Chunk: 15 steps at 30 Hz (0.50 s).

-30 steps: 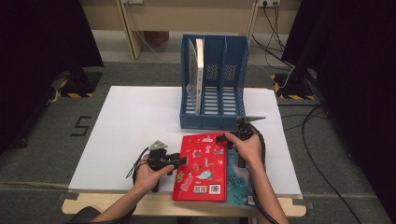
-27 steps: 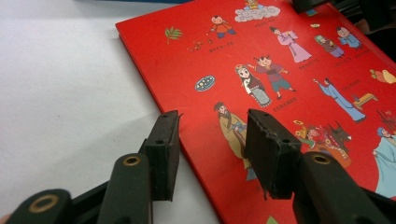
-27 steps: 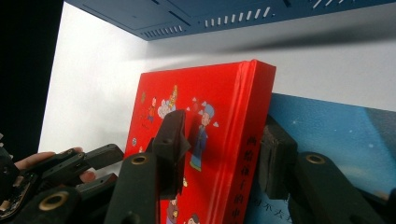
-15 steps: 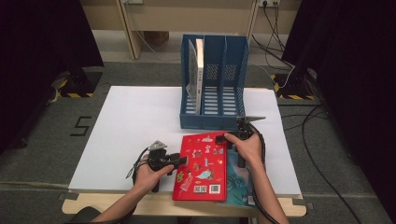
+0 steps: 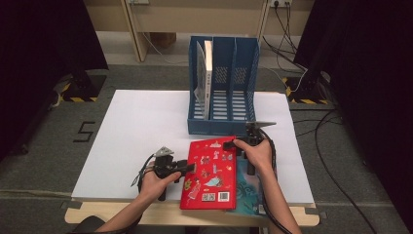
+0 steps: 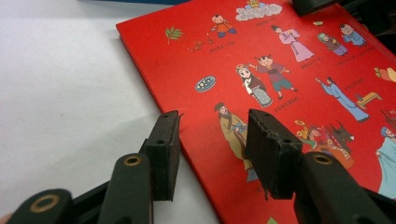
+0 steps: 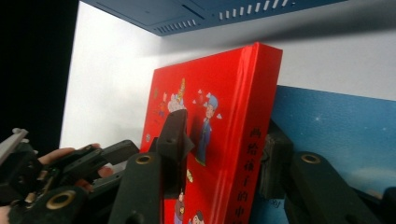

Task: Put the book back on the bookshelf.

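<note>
Now, at lower centre of the high view, your right gripper (image 5: 233, 144) has just been closing its jaws astride the red book's (image 5: 210, 171) spine edge, pads not visibly pressing yet, while your left gripper (image 5: 191, 167) holds parted jaws at its left edge, a lift likely next.

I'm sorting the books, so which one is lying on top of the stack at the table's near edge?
The red picture book with cartoon figures on its cover; it lies flat on the blue book, whereas the white book stands upright in the blue file rack.
</note>
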Motion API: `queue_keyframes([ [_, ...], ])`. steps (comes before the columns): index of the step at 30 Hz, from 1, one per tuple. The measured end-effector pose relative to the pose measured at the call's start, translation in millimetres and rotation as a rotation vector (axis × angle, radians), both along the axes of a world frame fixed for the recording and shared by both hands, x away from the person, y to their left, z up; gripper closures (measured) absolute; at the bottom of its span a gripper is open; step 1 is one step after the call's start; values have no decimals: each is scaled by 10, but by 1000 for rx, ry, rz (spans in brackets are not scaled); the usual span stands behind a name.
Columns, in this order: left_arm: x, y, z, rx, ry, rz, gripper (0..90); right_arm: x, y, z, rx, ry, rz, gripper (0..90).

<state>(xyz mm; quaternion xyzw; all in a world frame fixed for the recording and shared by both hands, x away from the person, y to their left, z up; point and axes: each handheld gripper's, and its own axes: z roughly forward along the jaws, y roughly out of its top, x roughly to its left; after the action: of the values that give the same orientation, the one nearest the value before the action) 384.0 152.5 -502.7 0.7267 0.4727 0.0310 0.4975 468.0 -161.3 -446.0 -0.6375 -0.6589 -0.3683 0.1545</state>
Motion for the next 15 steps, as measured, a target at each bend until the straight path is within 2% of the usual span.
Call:
queue_keyframes([
  [7, 1, 24, 6, -19, -13, -1, 542, 5, -21, 67, 97, 15, -10, 723],
  [10, 9, 35, 4, -49, -6, -10, 549, 14, -18, 102, 118, 3, 6, 754],
  [15, 15, 32, 12, -53, -6, -12, 536, 25, -2, 131, 136, 6, 7, 767],
])
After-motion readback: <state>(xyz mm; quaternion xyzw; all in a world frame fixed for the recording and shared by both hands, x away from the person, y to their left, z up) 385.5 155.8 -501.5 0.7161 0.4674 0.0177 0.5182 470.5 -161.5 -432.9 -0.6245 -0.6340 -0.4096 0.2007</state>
